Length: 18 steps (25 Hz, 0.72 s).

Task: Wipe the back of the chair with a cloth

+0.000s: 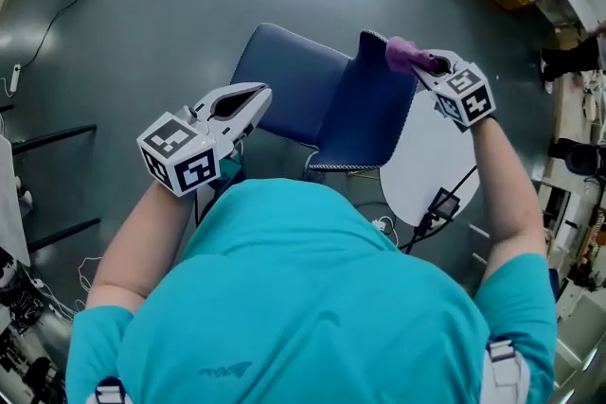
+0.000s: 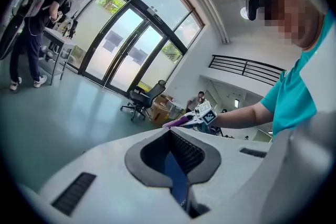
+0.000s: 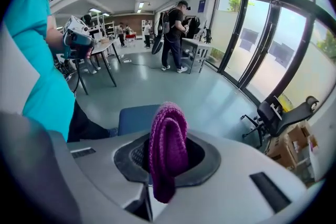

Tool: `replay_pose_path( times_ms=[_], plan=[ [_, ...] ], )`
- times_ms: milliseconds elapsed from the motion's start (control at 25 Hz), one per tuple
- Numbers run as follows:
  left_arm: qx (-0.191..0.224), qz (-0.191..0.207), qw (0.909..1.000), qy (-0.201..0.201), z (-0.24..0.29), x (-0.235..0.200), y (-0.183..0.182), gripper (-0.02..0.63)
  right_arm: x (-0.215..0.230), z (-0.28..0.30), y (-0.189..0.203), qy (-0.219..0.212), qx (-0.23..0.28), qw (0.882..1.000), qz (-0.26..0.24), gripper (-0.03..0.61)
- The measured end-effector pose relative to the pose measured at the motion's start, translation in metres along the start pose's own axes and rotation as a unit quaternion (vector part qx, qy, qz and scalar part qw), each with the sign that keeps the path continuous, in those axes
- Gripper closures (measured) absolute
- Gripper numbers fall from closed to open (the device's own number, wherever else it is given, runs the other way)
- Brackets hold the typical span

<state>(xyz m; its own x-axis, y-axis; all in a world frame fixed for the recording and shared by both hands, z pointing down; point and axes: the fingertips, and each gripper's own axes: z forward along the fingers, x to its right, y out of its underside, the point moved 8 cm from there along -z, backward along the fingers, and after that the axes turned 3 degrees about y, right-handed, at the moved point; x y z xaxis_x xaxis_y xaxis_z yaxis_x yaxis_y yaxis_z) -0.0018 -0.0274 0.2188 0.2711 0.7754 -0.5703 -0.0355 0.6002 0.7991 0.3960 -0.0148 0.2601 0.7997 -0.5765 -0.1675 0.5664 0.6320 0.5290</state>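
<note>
Purple knitted cloth [image 1: 405, 54]: head view, pinched in the right gripper [image 1: 426, 63] and set against the top edge of the backrest of the blue upholstered chair [image 1: 322, 104]. Chair's seat towards the top of the picture, backrest nearer the person in the teal shirt [image 1: 312, 298]. Left gripper [image 1: 258, 96] hanging over the left edge of the chair, just short of the seat, nothing in it. White round tabletop [image 1: 431, 161] just right of the chair, on grey floor [image 1: 170, 5].

Left gripper view: jaws of left gripper [image 2: 176, 186] closed together, nothing gripped; sliver of blue showing through the dark hollow behind the tips. Beyond, right gripper [image 2: 195, 117] at arm's length with cloth [image 2: 176, 122] sticking out of its tip. Black office chair [image 2: 144, 97] farther back, by glass doors [image 2: 126, 44].

Right gripper view: jaws of right gripper [image 3: 157, 186] clamped on cloth [image 3: 168, 147], folded into a loop that stands up past the tips. Blue chair [image 3: 134, 119] directly behind the cloth; whether touching, not clear from this view. Left gripper [image 3: 79, 42] at upper left, well apart. Black office chair [image 3: 281, 113] at right, near the glass wall [image 3: 273, 34].
</note>
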Motion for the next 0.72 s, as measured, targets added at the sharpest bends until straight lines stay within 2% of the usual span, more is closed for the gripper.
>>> replay_pose_path(
  times_ms=[240, 440, 720],
  plan=[
    [-0.017, -0.015, 0.9997, -0.012, 0.0, -0.009, 0.023, 0.62, 0.019, 0.057, 0.019, -0.01, -0.064, 0.996, -0.056, 0.521],
    [-0.03, -0.022, 0.9992, -0.012, 0.003, -0.015, 0.035, 0.62, 0.03, 0.09, 0.034, -0.008, -0.114, 0.991, -0.073, 0.521],
    [-0.035, -0.03, 0.9989, -0.007, 0.011, -0.022, 0.04, 0.62, 0.026, 0.115, 0.044, -0.019, -0.195, 0.967, -0.162, 0.521]
  ],
)
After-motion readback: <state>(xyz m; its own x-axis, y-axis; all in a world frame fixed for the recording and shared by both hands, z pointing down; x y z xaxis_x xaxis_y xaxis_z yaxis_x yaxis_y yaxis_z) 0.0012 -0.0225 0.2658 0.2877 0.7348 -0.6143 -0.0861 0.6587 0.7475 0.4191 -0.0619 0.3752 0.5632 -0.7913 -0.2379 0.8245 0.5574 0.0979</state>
